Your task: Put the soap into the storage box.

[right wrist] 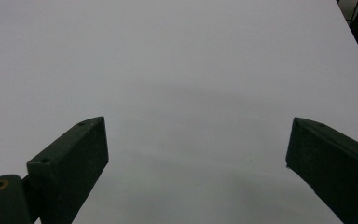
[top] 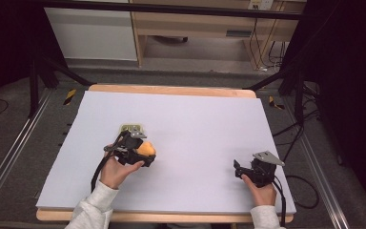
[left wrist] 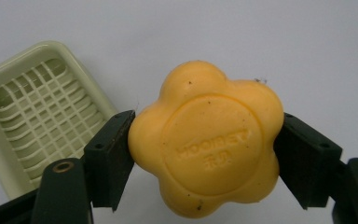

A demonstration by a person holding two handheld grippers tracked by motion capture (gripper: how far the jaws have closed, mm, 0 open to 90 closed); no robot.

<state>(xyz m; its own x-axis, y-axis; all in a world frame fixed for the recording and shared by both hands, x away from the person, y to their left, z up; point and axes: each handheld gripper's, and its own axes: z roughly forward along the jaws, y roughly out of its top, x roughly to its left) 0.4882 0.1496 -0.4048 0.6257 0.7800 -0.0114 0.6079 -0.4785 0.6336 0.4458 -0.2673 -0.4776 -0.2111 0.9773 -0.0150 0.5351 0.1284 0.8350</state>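
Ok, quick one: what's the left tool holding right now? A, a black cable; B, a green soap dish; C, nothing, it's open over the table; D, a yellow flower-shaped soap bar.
D: the left tool has both jaws pressed against the sides of the yellow flower-shaped soap bar, while the pale green soap dish lies apart on the table.

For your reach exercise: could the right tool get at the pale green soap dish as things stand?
Probably yes. The right tool is open and holds nothing, and bare table lies ahead of it. The left tool, holding the yellow soap, sits just before the soap dish and might crowd the approach.
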